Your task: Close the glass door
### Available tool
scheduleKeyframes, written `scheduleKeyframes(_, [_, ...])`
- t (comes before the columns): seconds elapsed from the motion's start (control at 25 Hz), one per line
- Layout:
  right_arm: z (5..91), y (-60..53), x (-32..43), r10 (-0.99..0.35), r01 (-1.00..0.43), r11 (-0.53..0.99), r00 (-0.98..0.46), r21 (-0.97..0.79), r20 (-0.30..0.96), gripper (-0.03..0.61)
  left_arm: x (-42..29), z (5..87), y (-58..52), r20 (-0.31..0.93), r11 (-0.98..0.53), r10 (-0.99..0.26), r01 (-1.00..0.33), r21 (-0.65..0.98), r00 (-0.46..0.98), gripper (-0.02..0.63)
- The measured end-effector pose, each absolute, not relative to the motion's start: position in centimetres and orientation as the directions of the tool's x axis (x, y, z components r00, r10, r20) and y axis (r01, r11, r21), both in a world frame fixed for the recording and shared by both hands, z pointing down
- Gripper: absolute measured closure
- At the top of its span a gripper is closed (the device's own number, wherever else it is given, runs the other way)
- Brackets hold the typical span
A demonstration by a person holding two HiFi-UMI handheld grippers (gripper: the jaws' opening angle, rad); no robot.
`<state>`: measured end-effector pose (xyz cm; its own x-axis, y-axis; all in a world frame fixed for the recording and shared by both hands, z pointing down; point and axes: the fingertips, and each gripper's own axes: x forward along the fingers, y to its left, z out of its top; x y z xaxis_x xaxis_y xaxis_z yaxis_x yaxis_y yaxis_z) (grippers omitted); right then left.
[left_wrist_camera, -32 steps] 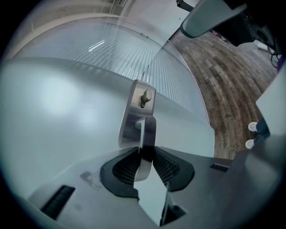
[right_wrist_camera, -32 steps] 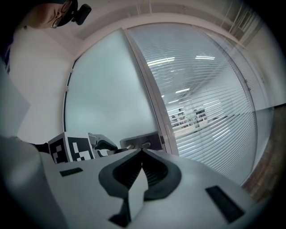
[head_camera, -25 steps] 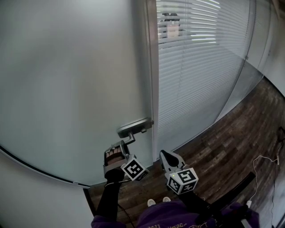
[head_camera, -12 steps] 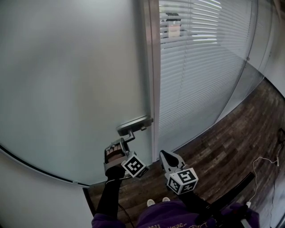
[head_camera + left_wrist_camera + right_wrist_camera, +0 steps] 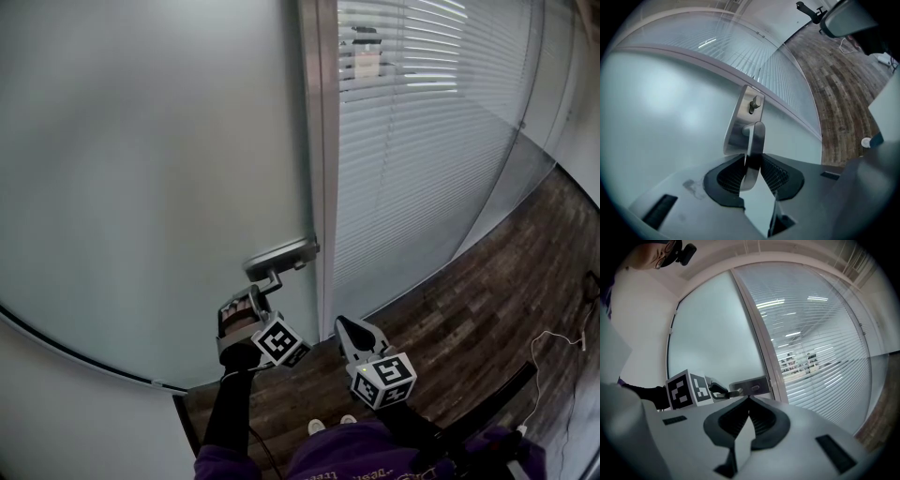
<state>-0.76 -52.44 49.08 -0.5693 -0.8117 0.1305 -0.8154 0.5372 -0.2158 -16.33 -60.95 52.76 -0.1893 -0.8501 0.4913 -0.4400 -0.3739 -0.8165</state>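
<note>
One handle (image 5: 278,255) in left gripper (image 5: 266,282) jaws, glass door (image 5: 141,169) nearer frame (image 5: 327,141)

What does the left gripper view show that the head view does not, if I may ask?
Only the left gripper view shows the left tool shut on the door handle, with a pad pressed on each side of the lever. Only the head view shows that tool's marker cube, the hand holding it and the dark sleeve behind. Both show the handle plate, the frosted glass door, the blinds and the wooden floor.
</note>
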Motion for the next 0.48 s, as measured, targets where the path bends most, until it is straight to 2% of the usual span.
scheduleKeyframes(0.28, [49.1, -52.3, -0.9, -0.812, -0.816, 0.537, -0.569, -0.216, 0.131, 0.581, -17.7, 53.0, -61.9, 0.478, -0.357, -0.846, -0.413, -0.838, -0.238, 0.515])
scheduleKeyframes(0.48, [49.0, -52.3, -0.9, -0.811, -0.816, 0.537, -0.569, -0.214, 0.132, 0.581, -17.1, 52.7, -61.9, 0.494, -0.357, -0.843, -0.468, -0.809, -0.212, 0.514])
